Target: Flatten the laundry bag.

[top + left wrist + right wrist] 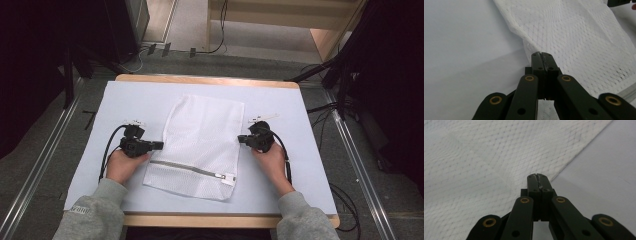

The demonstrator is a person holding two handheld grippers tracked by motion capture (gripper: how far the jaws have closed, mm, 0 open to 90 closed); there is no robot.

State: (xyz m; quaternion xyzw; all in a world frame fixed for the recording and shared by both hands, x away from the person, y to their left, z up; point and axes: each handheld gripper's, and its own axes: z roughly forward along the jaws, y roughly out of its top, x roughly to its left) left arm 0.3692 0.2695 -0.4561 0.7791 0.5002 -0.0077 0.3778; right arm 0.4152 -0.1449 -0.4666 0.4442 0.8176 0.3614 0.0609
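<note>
A white mesh laundry bag (200, 145) lies flat in the middle of the table, its grey zipper (192, 169) running across near the front end. My left gripper (159, 145) sits at the bag's left edge, jaws pressed together with nothing between them. In the left gripper view its tips (541, 54) reach the mesh bag (579, 37) edge. My right gripper (240, 139) is at the bag's right edge, also shut and empty. In the right gripper view its tips (538, 176) hover at the hem of the mesh bag (486, 157).
A pale blue-white cover (280, 100) spreads over the wooden table (210, 80). Cables (107, 147) trail from each gripper. Dark stands and floor rails flank the table on both sides.
</note>
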